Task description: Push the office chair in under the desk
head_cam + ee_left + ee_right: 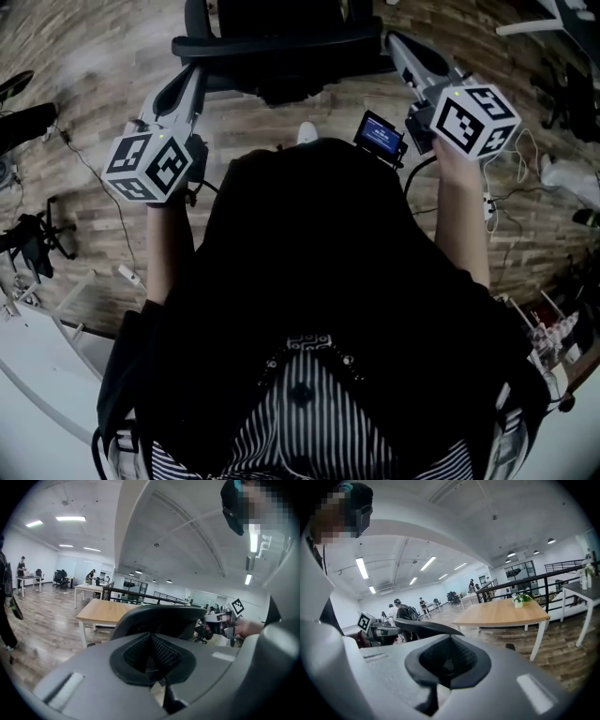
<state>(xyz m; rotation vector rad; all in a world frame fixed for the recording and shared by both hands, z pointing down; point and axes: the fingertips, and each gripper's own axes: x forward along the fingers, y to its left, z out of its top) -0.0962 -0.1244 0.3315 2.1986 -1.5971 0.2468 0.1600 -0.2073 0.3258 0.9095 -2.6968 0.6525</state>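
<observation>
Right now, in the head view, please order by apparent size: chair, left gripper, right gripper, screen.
1. chair: largest, though the frame cuts it off
2. left gripper and right gripper: they look alike, so not ranked
3. screen: smallest

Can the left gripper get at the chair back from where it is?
Probably yes: the left gripper, fingers shut, points straight at the chair back with nothing between them. Whether the two touch, I cannot tell.
</observation>
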